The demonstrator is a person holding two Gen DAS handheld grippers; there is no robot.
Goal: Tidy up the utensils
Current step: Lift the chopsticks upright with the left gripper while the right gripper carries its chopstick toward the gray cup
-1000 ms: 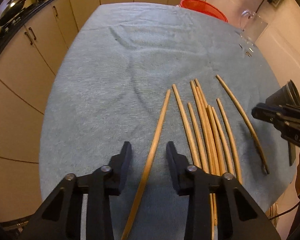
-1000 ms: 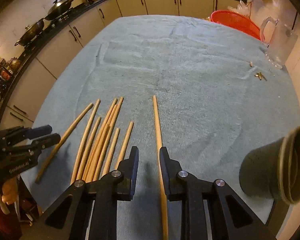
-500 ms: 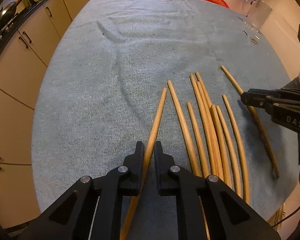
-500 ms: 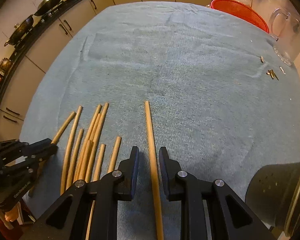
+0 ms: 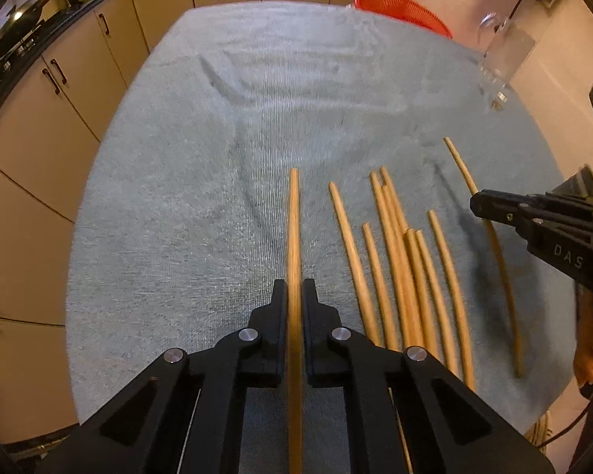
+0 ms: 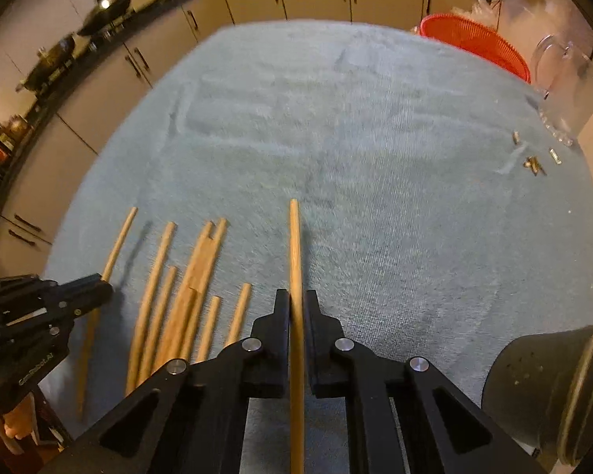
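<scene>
Several wooden chopsticks (image 5: pixel 395 260) lie side by side on a blue-grey towel (image 5: pixel 217 158). My left gripper (image 5: pixel 294 288) has its jaws closing tight on the leftmost chopstick (image 5: pixel 293 229), which runs straight out between the pads. In the right wrist view my right gripper (image 6: pixel 296 296) is likewise closing down on a separate chopstick (image 6: pixel 295 245), right of the loose chopsticks (image 6: pixel 189 288). A dark perforated cup (image 6: pixel 533 391) lies on its side at the lower right. Each view shows the other gripper: the right gripper (image 5: pixel 478 203) and the left gripper (image 6: pixel 102 286).
A red basket (image 6: pixel 474 43) and a clear pitcher (image 6: pixel 573 91) stand at the table's far right. Small metal bits (image 6: pixel 533 164) lie near the pitcher. Beige cabinets (image 5: pixel 59 118) with a stove line the left. A person's hand (image 5: pixel 589 347) shows at the right edge.
Both grippers went from open around a chopstick to shut on it. The left one's chopstick swung from slanted to straight between the jaws.
</scene>
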